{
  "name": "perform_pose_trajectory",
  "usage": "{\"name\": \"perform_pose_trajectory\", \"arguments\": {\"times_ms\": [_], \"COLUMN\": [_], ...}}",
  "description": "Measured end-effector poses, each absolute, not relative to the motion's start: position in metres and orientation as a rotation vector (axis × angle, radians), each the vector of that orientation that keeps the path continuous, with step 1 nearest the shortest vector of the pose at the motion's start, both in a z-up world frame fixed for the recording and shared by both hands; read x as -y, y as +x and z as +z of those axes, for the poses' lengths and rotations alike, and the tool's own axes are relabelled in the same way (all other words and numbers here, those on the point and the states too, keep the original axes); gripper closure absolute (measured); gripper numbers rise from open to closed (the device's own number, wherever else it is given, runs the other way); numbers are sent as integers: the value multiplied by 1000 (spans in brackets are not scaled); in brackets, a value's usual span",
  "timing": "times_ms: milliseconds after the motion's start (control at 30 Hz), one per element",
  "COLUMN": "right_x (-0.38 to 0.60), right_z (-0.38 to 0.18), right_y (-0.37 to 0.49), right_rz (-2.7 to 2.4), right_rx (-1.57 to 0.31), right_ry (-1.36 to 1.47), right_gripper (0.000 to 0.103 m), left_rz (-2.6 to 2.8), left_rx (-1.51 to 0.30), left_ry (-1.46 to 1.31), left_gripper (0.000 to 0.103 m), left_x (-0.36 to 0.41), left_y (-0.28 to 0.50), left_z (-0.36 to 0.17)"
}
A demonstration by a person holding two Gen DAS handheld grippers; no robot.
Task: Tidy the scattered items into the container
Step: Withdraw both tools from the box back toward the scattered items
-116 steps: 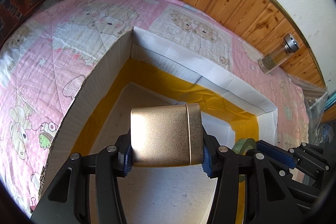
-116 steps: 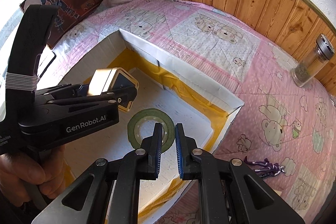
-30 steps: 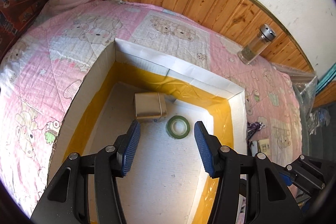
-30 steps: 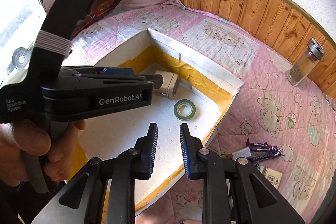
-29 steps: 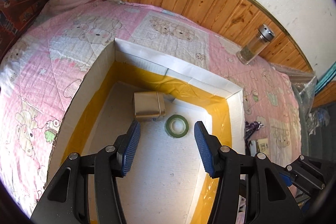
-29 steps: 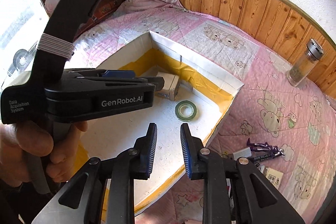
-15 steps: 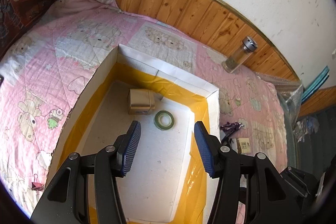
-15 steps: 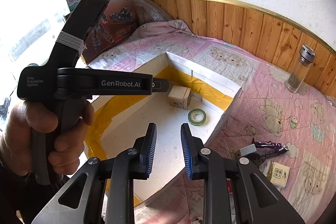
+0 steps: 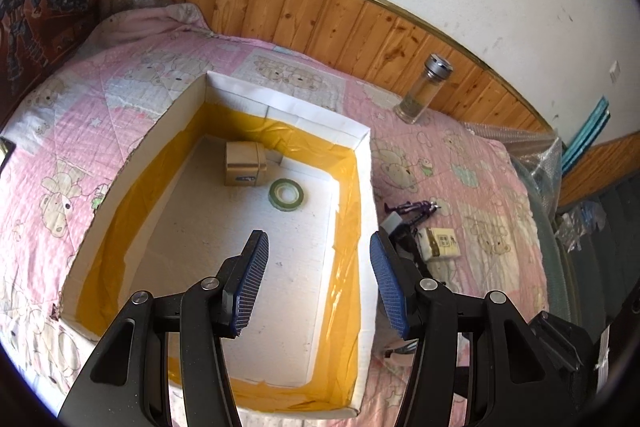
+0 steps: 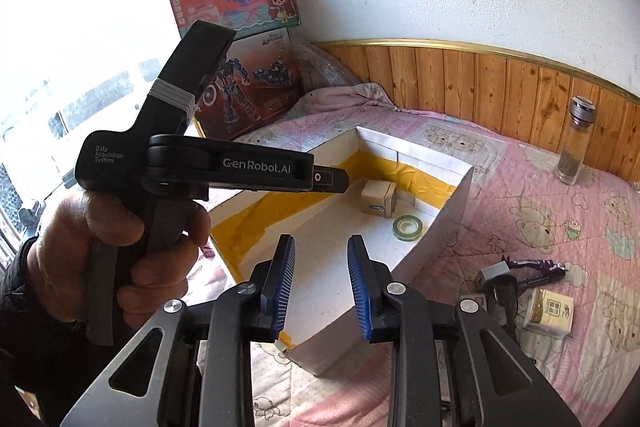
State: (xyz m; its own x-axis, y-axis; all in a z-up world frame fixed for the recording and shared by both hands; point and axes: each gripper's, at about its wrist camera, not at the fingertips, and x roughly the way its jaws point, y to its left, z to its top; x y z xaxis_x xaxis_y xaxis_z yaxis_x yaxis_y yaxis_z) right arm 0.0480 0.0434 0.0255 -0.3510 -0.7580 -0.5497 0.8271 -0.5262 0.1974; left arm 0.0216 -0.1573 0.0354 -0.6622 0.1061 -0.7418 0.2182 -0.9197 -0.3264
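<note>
A white cardboard box (image 9: 362,155) lined with yellow tape lies on the pink quilt. Inside it sit a gold tin (image 9: 245,169) and a green tape roll (image 9: 286,194); both also show in the right wrist view, the tin (image 10: 376,202) and the roll (image 10: 407,227). My left gripper (image 9: 316,287) is open and empty, high above the box. My right gripper (image 10: 321,287) is open and empty above the box's near right corner. On the quilt right of the box lie a purple figure (image 9: 416,207), a small grey block (image 10: 494,271) and a small cream carton (image 10: 549,311).
A glass jar with a metal lid (image 9: 423,95) stands by the wooden wall panel (image 9: 360,27). Toy boxes (image 10: 240,67) lean against the wall at the bed's far left. Bubble wrap (image 9: 532,155) lies at the bed's right end.
The left gripper set the gold tin in the box beside the tape roll, opened, and drew back and up. The right gripper also rose and its jaws widened.
</note>
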Motion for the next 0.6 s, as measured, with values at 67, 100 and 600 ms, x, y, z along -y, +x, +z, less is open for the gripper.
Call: {"name": "perform_pose_trajectory", "arguments": {"times_ms": [67,100,600], "right_x": [-58,-66,-155], "right_z": [19,15,-35], "right_y": [49,48,-10], "right_rz": [-2019,-2028,-2215], "right_rx": [-97,-73,122], "right_ry": [738,749,1074], "right_gripper": [69,68,68], "left_rz": [-2768,-2785,-3101], "left_rx": [-565,-544,-262], "left_ry": [1266,1263,1412], "left_gripper": [47,47,47], "left_x": [142,134,23], "left_y": [27,30,30], "left_z": [35,35,30]}}
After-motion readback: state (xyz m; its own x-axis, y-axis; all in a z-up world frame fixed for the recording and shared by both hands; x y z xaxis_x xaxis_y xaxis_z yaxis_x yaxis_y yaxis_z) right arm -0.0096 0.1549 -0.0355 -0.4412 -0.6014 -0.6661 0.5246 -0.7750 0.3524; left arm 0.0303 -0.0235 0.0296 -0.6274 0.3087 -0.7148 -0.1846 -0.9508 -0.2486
